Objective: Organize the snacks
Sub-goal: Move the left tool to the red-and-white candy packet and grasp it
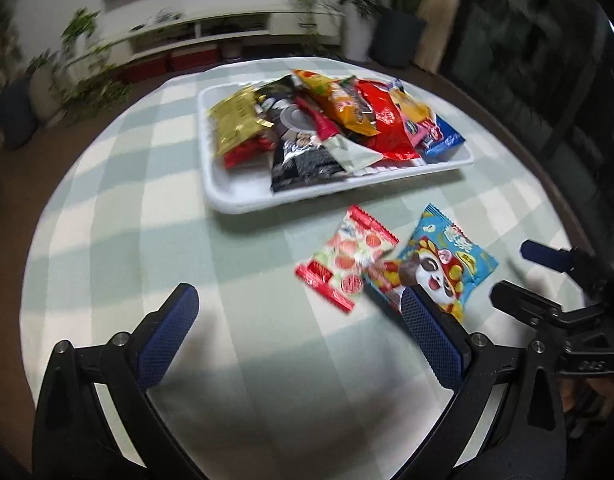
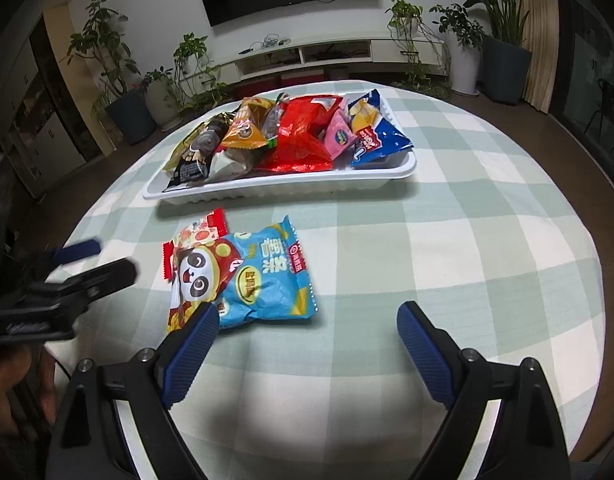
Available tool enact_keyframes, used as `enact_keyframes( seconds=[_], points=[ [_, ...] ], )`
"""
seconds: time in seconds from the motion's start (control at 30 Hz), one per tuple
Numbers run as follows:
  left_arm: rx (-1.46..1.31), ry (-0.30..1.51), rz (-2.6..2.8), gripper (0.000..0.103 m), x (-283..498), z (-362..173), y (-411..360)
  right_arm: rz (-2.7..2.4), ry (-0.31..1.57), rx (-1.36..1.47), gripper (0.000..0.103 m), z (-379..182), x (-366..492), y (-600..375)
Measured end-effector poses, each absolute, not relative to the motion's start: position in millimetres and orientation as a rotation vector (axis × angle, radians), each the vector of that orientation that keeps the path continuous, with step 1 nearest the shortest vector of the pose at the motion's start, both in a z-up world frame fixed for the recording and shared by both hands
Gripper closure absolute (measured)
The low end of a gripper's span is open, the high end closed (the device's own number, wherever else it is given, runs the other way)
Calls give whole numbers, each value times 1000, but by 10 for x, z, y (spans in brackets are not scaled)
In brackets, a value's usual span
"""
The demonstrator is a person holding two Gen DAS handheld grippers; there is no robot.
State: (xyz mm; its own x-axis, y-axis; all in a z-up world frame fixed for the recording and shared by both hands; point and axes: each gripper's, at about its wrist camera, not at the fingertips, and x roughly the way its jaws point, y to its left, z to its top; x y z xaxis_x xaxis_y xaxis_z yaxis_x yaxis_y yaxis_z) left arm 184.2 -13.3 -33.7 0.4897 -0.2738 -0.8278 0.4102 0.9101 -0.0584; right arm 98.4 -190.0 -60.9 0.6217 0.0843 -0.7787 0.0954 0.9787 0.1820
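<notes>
Checked tablecloth (image 2: 447, 240), potted plants (image 2: 503, 40) behind

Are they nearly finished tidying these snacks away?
Mostly. The white tray already holds a heap of packets. Nothing is in hand: left gripper and right gripper are both open and empty. Left on the tablecloth: the blue panda bag and the red-edged packet.

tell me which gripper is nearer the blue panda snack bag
Right. The right gripper has one finger at the blue panda bag; the left gripper sits further back, beside it.
</notes>
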Motion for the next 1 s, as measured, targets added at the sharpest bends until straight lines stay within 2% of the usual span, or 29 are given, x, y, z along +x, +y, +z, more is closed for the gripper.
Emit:
enact_keyframes(
  seconds=[0.23,0.4,0.43,0.7,1.0],
  points=[
    [375,961,-462,3,2079,-401,-295,-2,905,249,11,-678,997,-2007],
    [451,999,-495,22,2105,-579,-343,7,908,262,11,-714,1001,-2012],
    [459,1005,-500,23,2114,-608,-367,9,907,263,11,-714,1001,-2016],
    [487,1013,-545,24,2109,-663,-596,7,892,276,11,-690,982,-2066],
    [312,1085,-466,24,2276,-725,-629,4,876,286,11,-655,943,-2089]
  ],
)
